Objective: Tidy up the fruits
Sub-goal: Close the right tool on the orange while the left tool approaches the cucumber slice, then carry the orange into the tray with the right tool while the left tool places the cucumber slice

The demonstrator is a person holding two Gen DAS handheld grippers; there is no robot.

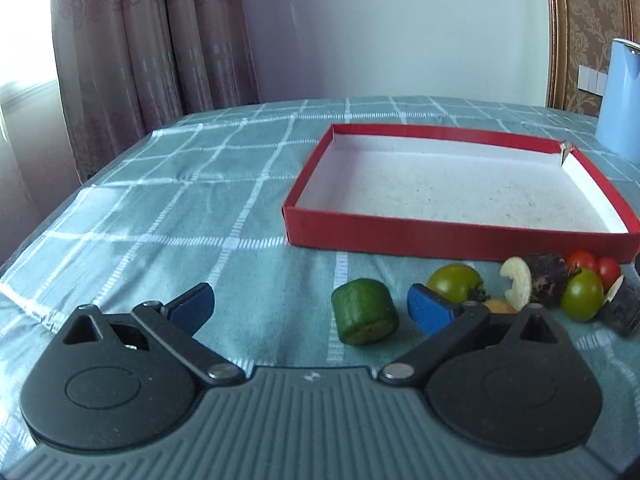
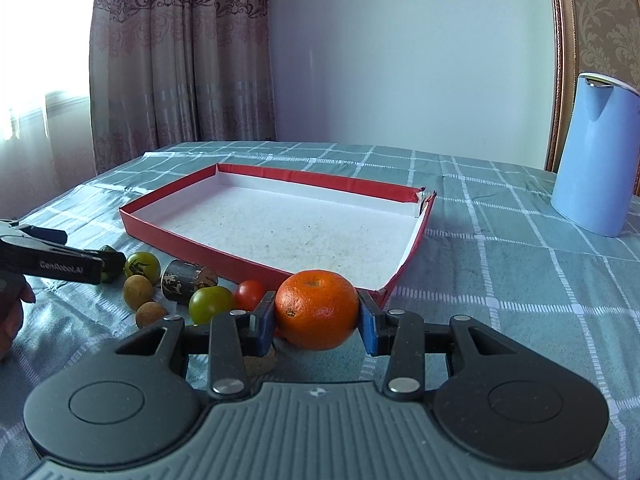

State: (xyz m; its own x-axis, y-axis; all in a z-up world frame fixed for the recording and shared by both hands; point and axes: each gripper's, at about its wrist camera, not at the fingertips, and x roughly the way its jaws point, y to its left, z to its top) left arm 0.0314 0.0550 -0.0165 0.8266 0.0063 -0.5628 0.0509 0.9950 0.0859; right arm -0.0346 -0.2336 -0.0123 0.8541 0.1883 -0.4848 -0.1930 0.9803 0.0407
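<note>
My right gripper (image 2: 317, 318) is shut on an orange mandarin (image 2: 317, 309), held just in front of the near corner of the red box (image 2: 200, 254). The box (image 1: 460, 236) is shallow, white inside and holds nothing. My left gripper (image 1: 308, 306) is open, its fingers wide apart, with a green cucumber chunk (image 1: 366, 316) lying between them on the cloth. To its right lie green tomatoes (image 1: 456, 282), red cherry tomatoes (image 1: 582, 260), dark cane pieces (image 1: 546, 280) and a pale slice (image 1: 518, 286). The right wrist view also shows brown longans (image 2: 138, 291).
A teal checked tablecloth (image 1: 180, 200) covers the table. A light blue kettle (image 2: 596, 156) stands at the back right. Curtains (image 2: 180, 56) and a wall lie behind the table. The left gripper's arm (image 2: 52, 262) shows at the left of the right wrist view.
</note>
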